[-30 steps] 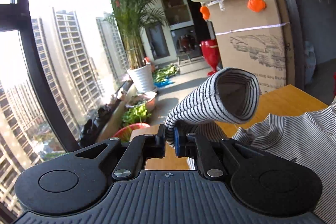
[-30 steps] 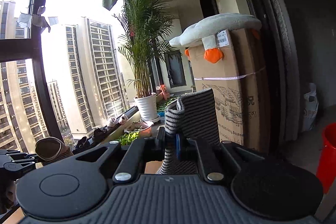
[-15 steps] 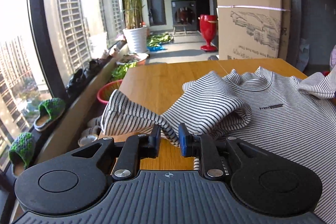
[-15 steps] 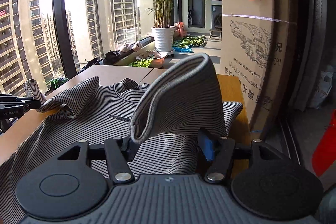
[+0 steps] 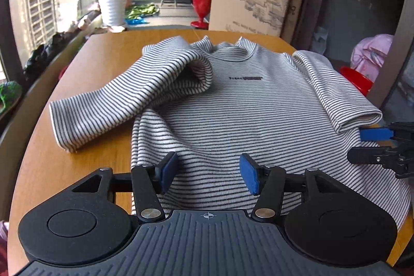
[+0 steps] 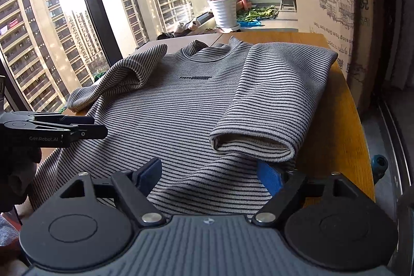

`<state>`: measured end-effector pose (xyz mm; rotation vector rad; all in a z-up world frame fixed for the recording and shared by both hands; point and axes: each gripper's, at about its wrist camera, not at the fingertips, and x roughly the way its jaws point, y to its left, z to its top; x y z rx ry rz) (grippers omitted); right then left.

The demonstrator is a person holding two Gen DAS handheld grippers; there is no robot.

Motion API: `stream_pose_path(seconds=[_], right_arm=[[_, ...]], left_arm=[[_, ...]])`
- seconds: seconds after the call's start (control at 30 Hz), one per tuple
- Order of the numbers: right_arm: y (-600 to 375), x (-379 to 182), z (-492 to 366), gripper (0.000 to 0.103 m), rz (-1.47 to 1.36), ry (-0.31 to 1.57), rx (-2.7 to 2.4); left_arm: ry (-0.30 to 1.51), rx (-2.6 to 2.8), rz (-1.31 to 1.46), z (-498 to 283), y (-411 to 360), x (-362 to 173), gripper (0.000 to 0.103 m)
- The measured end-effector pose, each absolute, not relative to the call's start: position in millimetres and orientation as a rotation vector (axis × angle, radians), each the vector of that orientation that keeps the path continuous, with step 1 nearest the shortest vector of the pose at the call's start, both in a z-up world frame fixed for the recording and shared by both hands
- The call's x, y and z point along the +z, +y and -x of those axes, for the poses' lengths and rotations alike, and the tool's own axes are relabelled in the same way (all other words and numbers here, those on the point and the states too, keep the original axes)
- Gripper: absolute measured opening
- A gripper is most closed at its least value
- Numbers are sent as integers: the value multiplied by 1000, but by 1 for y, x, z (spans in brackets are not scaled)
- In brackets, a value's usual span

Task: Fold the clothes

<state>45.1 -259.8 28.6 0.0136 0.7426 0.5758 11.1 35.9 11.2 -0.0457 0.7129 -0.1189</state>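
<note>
A striped long-sleeved top (image 5: 248,105) lies face up on a wooden table (image 5: 85,61), its collar toward the far edge and its hem at the near edge. A second ago each claw was raised, pinching a sleeve cuff; now both sleeves have been let go and rest on the top.

The left sleeve (image 5: 124,105) is only half folded, with its cuff spilling toward the table's left edge. The right sleeve (image 6: 271,100) lies doubled back along the right edge, cuff toward the near edge.

The left gripper (image 5: 208,173) hovers low over the hem, its blue pads spreading apart with nothing pinched. The right gripper (image 6: 211,173) is also spreading, empty, with its right pad just under the dropped cuff.

The sleeve step looks nearly done, and the left sleeve probably needs tidying before the body is folded.
</note>
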Motion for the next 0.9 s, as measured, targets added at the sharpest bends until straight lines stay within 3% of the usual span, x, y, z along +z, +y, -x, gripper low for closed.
stream_pose_path(seconds=[0.33, 0.43, 0.5, 0.57, 0.7, 0.73, 0.83, 0.9], right_arm=[[-232, 21, -126, 82, 27, 711, 492], [-232, 20, -134, 82, 19, 711, 489], [-230, 19, -128, 83, 39, 700, 483], [-233, 19, -122, 84, 31, 693, 479], [-244, 19, -110, 84, -24, 686, 472], [-247, 19, -106, 85, -38, 683, 468], [-250, 22, -83, 103, -107, 696, 470], [-248, 27, -60, 103, -166, 710, 503]], left_arm=[[669, -23, 26, -83, 49, 6, 59], [664, 4, 39, -92, 51, 5, 67], [670, 6, 33, -89, 51, 5, 81], [674, 2, 8, -82, 47, 4, 88], [684, 2, 14, -64, 44, 5, 93], [687, 9, 10, -58, 42, 6, 93], [698, 21, -2, -36, 29, 11, 95], [696, 6, 11, -16, 20, 18, 99]])
